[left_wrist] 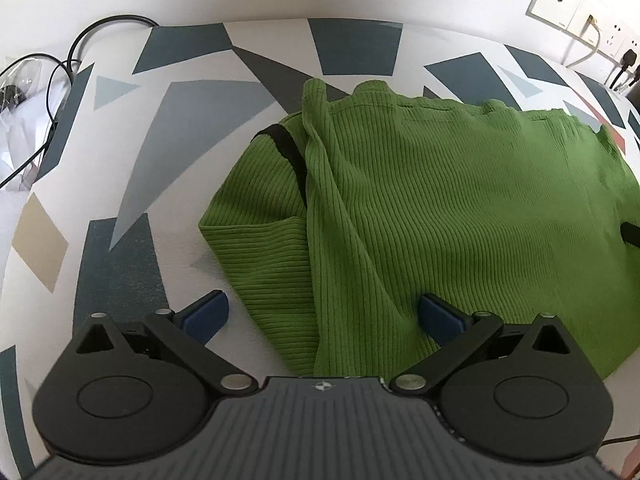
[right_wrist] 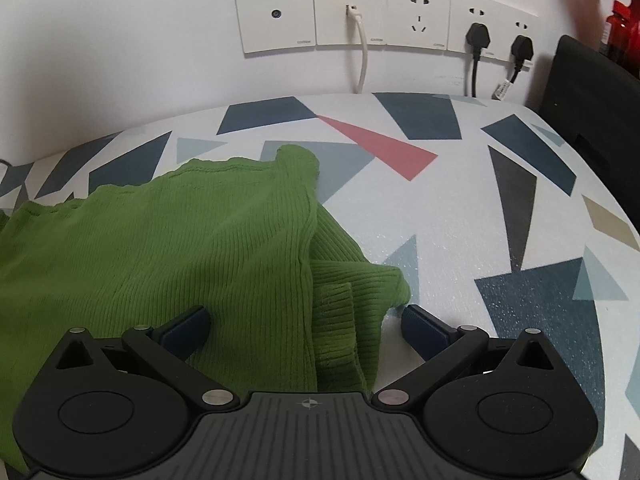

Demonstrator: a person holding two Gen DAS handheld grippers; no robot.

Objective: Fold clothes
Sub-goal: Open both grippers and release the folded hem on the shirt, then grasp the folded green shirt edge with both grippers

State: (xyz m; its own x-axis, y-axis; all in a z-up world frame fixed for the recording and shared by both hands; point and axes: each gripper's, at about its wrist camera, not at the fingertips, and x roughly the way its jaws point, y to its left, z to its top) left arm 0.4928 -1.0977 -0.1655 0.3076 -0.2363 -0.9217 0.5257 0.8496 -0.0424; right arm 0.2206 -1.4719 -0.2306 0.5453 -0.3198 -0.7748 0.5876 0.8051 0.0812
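A green ribbed knit garment (left_wrist: 460, 208) lies on a table covered with a geometric-patterned cloth (left_wrist: 180, 128). A black band crosses its left part. Its left edge is folded inward over the body. My left gripper (left_wrist: 324, 318) stands open just above the garment's near left edge, blue pads (left_wrist: 206, 316) spread either side of the folded strip. In the right wrist view the same garment (right_wrist: 180, 248) fills the left half, its right sleeve folded in. My right gripper (right_wrist: 306, 330) is open over the near right edge, one finger on fabric, the other over the cloth.
Wall sockets (right_wrist: 384, 20) with a white cable (right_wrist: 362, 56) and two black plugs (right_wrist: 478, 36) sit behind the table. A dark object (right_wrist: 592, 92) stands at the far right. Black cables and clear plastic (left_wrist: 28, 92) lie off the table's left edge.
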